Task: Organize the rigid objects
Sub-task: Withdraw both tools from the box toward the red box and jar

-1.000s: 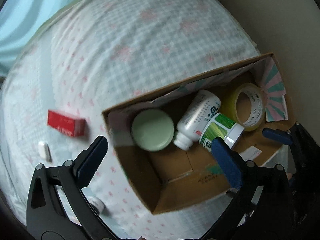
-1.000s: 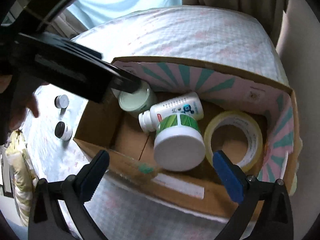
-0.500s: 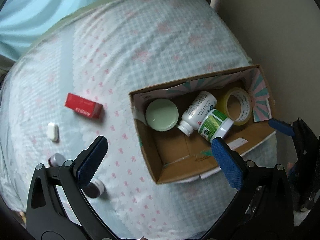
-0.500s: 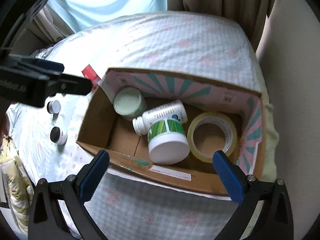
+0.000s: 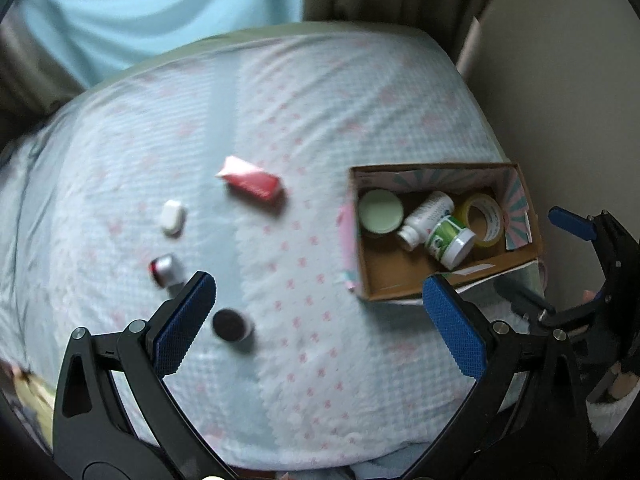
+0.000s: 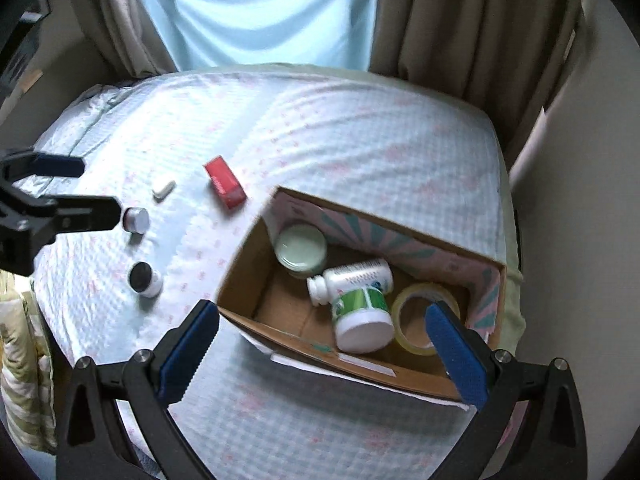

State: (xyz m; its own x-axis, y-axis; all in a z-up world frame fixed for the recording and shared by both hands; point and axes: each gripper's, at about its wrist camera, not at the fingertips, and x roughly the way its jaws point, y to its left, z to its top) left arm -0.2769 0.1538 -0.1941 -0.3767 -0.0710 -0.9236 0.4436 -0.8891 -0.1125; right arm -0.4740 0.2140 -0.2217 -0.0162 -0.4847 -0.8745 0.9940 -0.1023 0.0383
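Observation:
A cardboard box (image 5: 396, 294) (image 6: 256, 276) on the bed holds a pale green jar (image 5: 380, 212) (image 6: 301, 246), a white bottle (image 5: 426, 216) (image 6: 352, 278), a green-labelled tub (image 5: 450, 240) (image 6: 362, 316) and a tape roll (image 5: 484, 220) (image 6: 420, 320). Left of the box lie a red box (image 5: 252, 184) (image 6: 225, 186), a white oblong piece (image 5: 173, 217) (image 6: 164, 189), a silver jar (image 5: 166, 270) (image 6: 136, 218) and a black-lidded jar (image 5: 230, 325) (image 6: 144, 278). My left gripper (image 5: 320, 320) is open and empty above the jars. My right gripper (image 6: 320, 344) is open and empty over the box's near wall.
The bed (image 5: 320, 128) has a light blue checked cover with pink marks. Curtains (image 6: 460, 20) and a pale blue drape (image 6: 256, 8) hang behind it. A wall (image 5: 560, 80) runs along the right side, close to the box. Folded bedding (image 6: 20, 360) lies at the left edge.
Both grippers have pulled back and up from the box. The left one has swung left, so the loose items on the bed now show. Both stay open.

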